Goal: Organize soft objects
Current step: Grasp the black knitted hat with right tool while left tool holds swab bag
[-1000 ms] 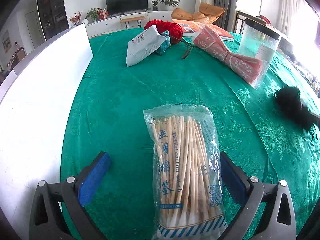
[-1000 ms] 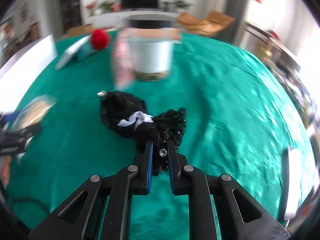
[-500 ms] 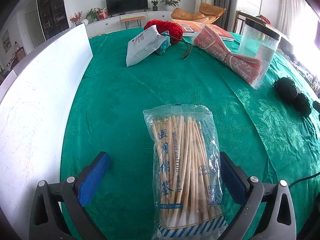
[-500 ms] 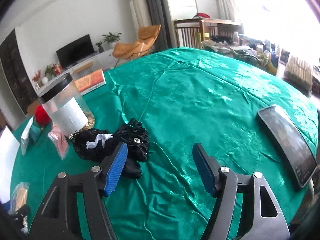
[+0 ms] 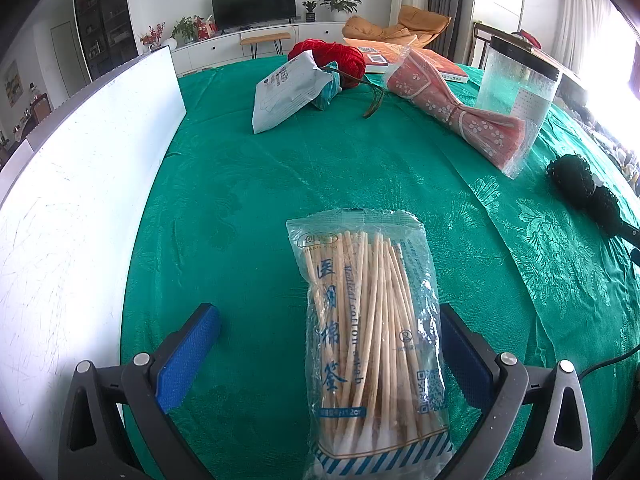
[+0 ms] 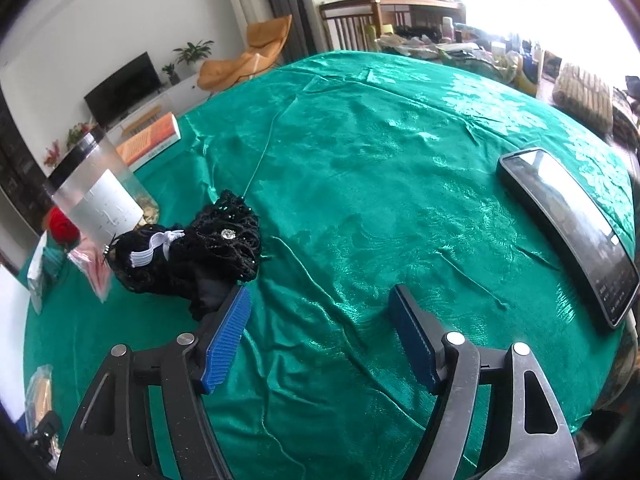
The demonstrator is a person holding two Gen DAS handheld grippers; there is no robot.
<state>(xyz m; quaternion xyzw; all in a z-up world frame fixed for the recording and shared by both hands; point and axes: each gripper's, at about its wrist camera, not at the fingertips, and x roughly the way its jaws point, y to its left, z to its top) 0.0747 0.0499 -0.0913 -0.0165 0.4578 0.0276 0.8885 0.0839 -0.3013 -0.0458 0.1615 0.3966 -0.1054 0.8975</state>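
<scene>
We are holding our left gripper (image 5: 326, 350) wide open, the clear plastic bag of wooden cotton swabs (image 5: 370, 344) lying between its fingers, seemingly touching the right pad. Our right gripper (image 6: 320, 334) is gaping empty; the black lace hair accessory (image 6: 188, 256) is lying centre-left.

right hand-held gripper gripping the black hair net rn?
No, the right hand-held gripper is open, with the black hair net lying outside its left finger on the green tablecloth.

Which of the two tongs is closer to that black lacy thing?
Right. The right tongs sit open just beside the black lace, while the left tongs are farther off, around the swab bag.
</scene>
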